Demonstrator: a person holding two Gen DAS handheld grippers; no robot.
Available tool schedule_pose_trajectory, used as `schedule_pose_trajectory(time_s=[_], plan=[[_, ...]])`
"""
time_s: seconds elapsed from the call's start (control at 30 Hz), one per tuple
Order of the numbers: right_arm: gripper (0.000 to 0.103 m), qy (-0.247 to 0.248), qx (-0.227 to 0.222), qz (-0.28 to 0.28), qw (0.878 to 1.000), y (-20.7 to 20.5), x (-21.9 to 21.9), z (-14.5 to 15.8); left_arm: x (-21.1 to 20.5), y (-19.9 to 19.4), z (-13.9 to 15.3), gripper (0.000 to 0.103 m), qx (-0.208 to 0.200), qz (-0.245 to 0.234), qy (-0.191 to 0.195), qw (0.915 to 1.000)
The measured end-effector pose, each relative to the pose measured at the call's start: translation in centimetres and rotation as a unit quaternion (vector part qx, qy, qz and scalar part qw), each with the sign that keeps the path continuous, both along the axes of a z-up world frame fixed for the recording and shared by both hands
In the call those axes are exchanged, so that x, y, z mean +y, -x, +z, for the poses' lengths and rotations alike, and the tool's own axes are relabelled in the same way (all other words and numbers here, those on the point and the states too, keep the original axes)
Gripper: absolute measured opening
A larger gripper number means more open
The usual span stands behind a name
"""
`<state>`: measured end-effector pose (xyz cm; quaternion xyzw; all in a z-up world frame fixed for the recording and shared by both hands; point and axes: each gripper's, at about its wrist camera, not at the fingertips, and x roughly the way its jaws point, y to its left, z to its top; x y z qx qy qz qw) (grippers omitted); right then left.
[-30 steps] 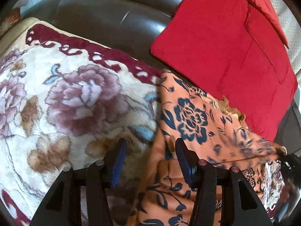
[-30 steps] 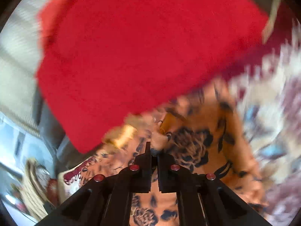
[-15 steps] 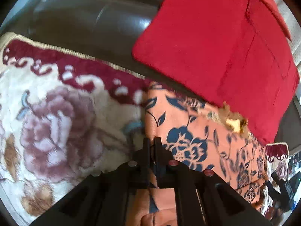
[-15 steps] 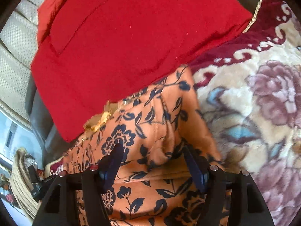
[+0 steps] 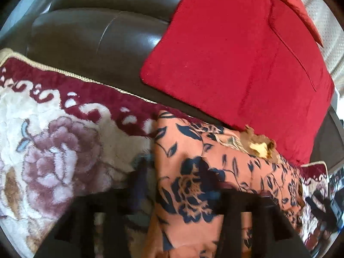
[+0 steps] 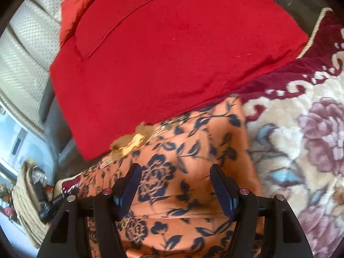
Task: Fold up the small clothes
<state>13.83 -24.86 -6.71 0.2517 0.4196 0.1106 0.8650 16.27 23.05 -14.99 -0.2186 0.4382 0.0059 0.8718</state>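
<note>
Orange floral garment (image 6: 193, 150) laid flat on the plush floral blanket (image 6: 301, 142), far edge against the red cushion (image 6: 167, 53). Left gripper (image 5: 178, 185) blurred, jaws opening over the garment's left edge. Right gripper (image 6: 175, 185) spread, nothing pinched. The next fold is best started with both edges pinched evenly.

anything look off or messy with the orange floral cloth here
A crumpled tan-gold bit sticks out at the orange floral garment's back edge, against the red cushion. Whether it is trim or a tear, I cannot tell.
</note>
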Motion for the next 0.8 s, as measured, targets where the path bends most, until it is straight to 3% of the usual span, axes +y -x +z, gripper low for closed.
schedule_pose_trajectory(time_s=[0.03, 0.07, 0.13, 0.2, 0.27, 0.37, 0.53, 0.63, 0.67, 0.7, 0.73, 0.8], plan=[[0.070, 0.004, 0.013, 0.015, 1.000, -0.2, 0.5, -0.7, 0.1, -0.7, -0.7, 0.011, 0.022, 0.001, -0.003, 0.9998], [0.070, 0.017, 0.036, 0.026, 0.999, -0.5, 1.0, -1.7, 0.6, -0.9, -1.3, 0.007, 0.039, 0.001, 0.001, 0.9992], [0.069, 0.037, 0.059, 0.022, 0.997, -0.5, 0.9, -3.2, 1.4, -1.0, -1.5, 0.007, 0.034, 0.009, 0.020, 0.9992], [0.066, 0.046, 0.061, 0.006, 0.997, -0.3, 0.1, -3.4, 1.2, -0.9, -0.9, 0.007, 0.031, 0.008, -0.007, 0.9995], [0.066, 0.023, 0.063, -0.004, 0.998, -0.2, -0.6, -3.3, 0.8, -0.9, -0.5, 0.007, 0.032, 0.002, -0.022, 0.9992], [0.069, 0.022, 0.030, 0.002, 0.999, 0.6, 0.0, -1.5, 1.0, 0.0, 0.2, 0.010, 0.033, 0.010, -0.009, 0.9994], [0.069, 0.001, -0.009, 0.018, 1.000, 1.5, 1.0, 0.6, 1.1, 4.8, 3.1, 0.048, -0.012, 0.011, -0.013, 0.9998], [0.070, -0.028, 0.044, 0.032, 0.998, -0.2, 1.8, -2.7, 0.9, 6.4, 3.1, 0.050, -0.016, 0.013, -0.013, 0.9997], [0.069, -0.030, 0.068, 0.031, 0.997, -0.6, 1.6, -4.0, 0.9, 6.4, 2.6, 0.050, -0.007, 0.014, -0.015, 0.9998], [0.067, -0.050, 0.063, 0.019, 0.997, -0.3, 1.2, -4.5, 0.9, 6.2, 1.7, 0.050, 0.015, 0.015, -0.020, 0.9996], [0.067, -0.052, 0.057, 0.014, 0.997, 0.0, 1.1, -4.1, 1.1, 5.8, 0.4, 0.050, 0.053, 0.014, -0.027, 0.9981], [0.067, -0.023, 0.044, 0.014, 0.999, 1.2, 1.4, -2.1, 2.2, 6.7, -0.1, 0.051, 0.049, 0.027, 0.006, 0.9984]])
